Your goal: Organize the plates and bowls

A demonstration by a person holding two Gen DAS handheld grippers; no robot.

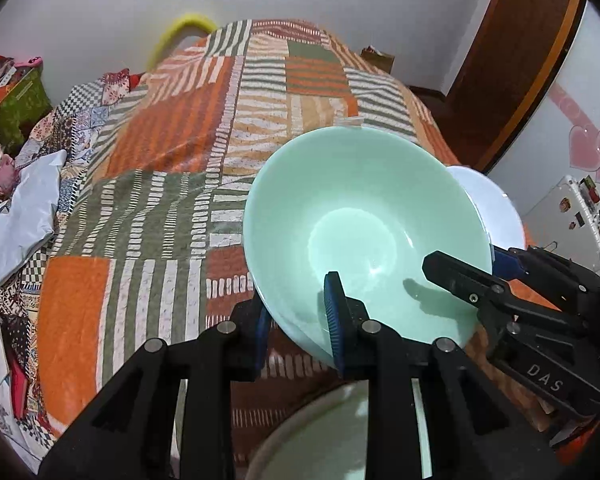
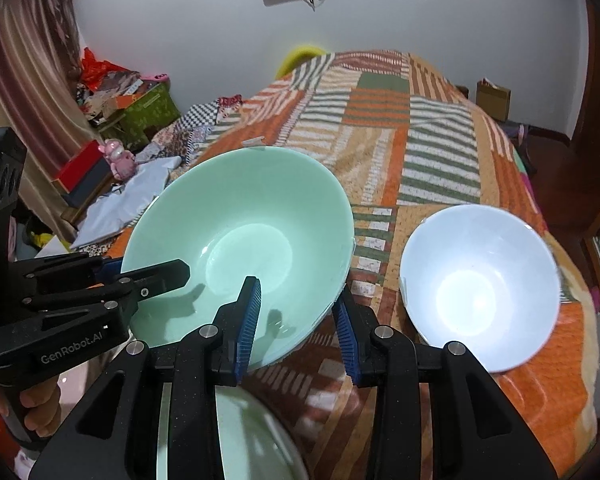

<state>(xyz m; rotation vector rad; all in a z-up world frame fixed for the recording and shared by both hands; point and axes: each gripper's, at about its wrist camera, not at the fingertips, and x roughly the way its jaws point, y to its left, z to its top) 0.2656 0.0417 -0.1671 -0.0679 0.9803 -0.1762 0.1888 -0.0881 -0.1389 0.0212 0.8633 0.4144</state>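
A mint green bowl (image 1: pixel 360 216) (image 2: pixel 244 240) is held tilted above the patchwork bedspread by both grippers. My left gripper (image 1: pixel 296 328) straddles its near rim, one blue pad inside and one outside, shut on it. My right gripper (image 2: pixel 296 324) straddles the rim on the other side, with gaps between its pads and the rim, so its grip is unclear; it also shows in the left wrist view (image 1: pixel 480 276). A white bowl (image 2: pixel 480 284) (image 1: pixel 496 204) sits on the bed to the right. A second pale green dish (image 2: pixel 252 440) (image 1: pixel 328 436) lies below the grippers, partly hidden.
The bed (image 1: pixel 188 128) is covered by an orange, green and white patchwork spread. Crumpled grey cloth (image 1: pixel 16 216) and clutter with boxes (image 2: pixel 120 120) lie to the left. A wooden door (image 1: pixel 516 60) and a white fridge (image 1: pixel 572 168) stand at the right.
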